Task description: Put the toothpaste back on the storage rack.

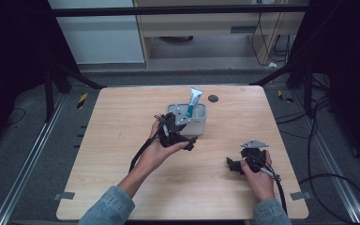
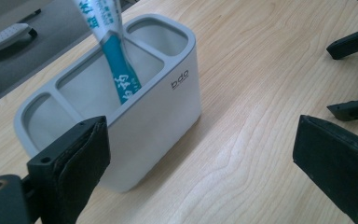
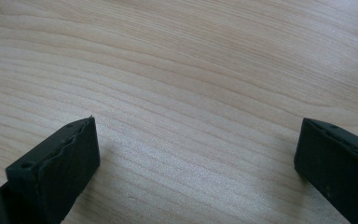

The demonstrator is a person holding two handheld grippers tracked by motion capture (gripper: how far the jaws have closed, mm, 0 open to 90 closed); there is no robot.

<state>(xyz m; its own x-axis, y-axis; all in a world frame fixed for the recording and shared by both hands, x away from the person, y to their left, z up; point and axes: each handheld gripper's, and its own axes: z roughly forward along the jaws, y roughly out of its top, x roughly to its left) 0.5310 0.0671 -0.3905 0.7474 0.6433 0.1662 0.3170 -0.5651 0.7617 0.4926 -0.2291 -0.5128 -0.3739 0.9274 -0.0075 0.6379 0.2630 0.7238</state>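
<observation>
High view: we are seeing the left gripper (image 1: 187, 140) hanging just in front of the grey holder (image 1: 198, 123), the toothpaste tube (image 1: 195, 99) leaning in it; the right gripper (image 1: 236, 165) is resting well apart, on the table (image 1: 122, 154).

Left gripper view: jaws are standing wide, gripping nothing. A careless pull-away is risking a knock that tips the holder. We are reading "bdo" (image 2: 179, 82); the tube's characters are probably Chinese, half hidden.

Right gripper view: jaws are gaping over bare wood.

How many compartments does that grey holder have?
3, in a row in the grey plastic holder: two small end ones and a wide middle one holding the white-and-teal toothpaste tube.
</observation>
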